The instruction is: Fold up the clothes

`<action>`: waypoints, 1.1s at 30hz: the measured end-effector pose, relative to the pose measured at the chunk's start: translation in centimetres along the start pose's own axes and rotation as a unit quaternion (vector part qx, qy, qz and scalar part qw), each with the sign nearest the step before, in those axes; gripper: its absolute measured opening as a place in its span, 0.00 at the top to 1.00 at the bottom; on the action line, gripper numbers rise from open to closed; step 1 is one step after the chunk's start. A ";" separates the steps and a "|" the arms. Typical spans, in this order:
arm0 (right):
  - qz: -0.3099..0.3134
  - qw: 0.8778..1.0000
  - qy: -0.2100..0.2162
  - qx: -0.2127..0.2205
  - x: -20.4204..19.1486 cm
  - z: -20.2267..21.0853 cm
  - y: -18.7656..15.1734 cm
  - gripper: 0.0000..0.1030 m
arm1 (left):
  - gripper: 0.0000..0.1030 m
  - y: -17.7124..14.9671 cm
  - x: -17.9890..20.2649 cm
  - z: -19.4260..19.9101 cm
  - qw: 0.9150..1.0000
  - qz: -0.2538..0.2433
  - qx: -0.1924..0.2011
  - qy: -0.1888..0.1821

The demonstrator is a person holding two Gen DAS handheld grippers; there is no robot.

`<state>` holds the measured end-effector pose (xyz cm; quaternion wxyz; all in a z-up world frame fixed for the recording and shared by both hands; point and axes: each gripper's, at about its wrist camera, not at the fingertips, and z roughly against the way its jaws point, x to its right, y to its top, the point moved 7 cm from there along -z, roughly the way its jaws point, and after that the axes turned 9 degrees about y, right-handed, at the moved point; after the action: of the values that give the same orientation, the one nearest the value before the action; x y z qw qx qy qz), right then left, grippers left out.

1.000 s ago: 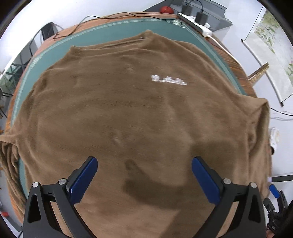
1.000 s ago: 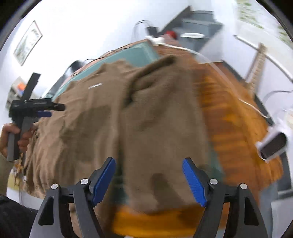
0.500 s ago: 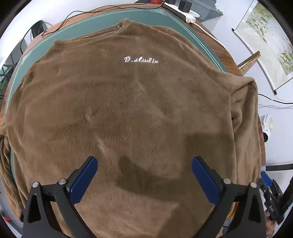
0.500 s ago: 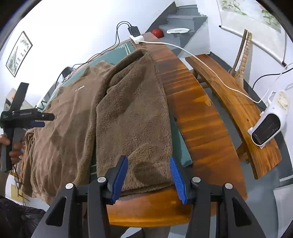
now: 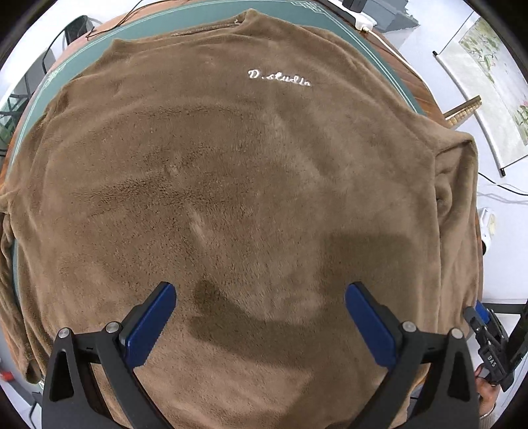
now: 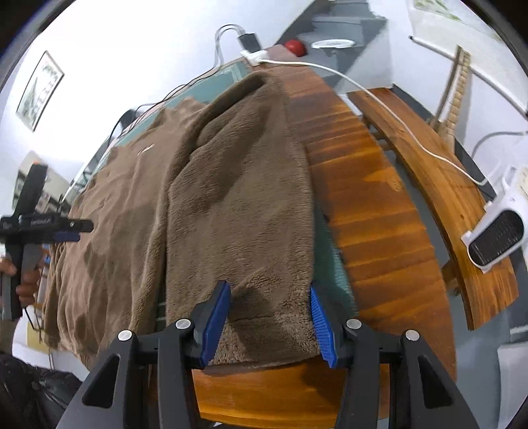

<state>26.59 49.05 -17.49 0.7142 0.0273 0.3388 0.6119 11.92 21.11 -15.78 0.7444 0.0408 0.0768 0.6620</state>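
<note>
**Inspector:** Nearest first. Your right gripper (image 6: 269,316) stands about half open, with the sleeve (image 6: 244,211) cuff lying between its blue pads. I cannot confirm that the pads press on the cloth; treat it as unheld.

**Operator:** And the left?

**Inspector:** Your left gripper (image 5: 260,320) hangs wide open over the lower body of the brown fleece sweater (image 5: 231,184), holding nothing. The sweater lies spread flat, front up, white lettering (image 5: 279,78) near the collar.

**Operator:** Risks?

**Inspector:** Three, in my judgement. The pile is thick and soft, so a shallow pinch could take only the top layer or slip off when you lift. The cuff sits at the table's near edge; a loose grip could let it slide over. And the far sleeve hangs off the other side, so its weight may drag the body askew as you fold.

**Operator:** Surface and room?

**Inspector:** A green mat (image 5: 184,23) on a round wooden table (image 6: 369,204). Beyond it, a wooden bench (image 6: 439,184), a white heater (image 6: 498,227), a power strip (image 6: 254,56) with trailing cable, a red ball (image 6: 295,48), and a hanging scroll (image 5: 488,85).
</note>
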 end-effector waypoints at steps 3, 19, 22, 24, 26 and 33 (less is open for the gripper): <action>-0.002 1.000 0.010 0.000 -0.1 0.0 0.0 0.50 | 0.00 0.0 0.3 -0.3 1.000 -0.002 -0.003 0.004; -0.007 0.999 0.034 0.002 1.4 -0.8 1.9 0.67 | 0.00 -1.0 2.4 -1.3 1.000 -0.004 -0.016 0.019; 0.023 1.000 0.016 -0.013 1.0 -1.0 2.0 0.75 | 0.00 -1.0 2.5 -1.3 1.000 0.003 -0.017 0.019; 0.040 0.999 -0.001 -0.020 0.9 -1.1 2.1 0.80 | 0.00 -1.1 2.5 -1.2 1.000 0.006 -0.016 0.021; 0.053 0.998 -0.014 -0.020 0.7 -0.9 2.4 0.83 | 0.00 -1.2 2.5 -1.1 1.000 0.008 -0.015 0.022; 0.086 0.996 -0.004 0.030 -2.0 2.2 5.5 0.83 | 0.00 -1.8 1.6 -0.9 0.999 0.020 -0.016 0.023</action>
<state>22.97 49.46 -12.41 0.6596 0.0802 0.3501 0.6603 13.72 22.43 -17.08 0.7299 0.0156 0.0822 0.6784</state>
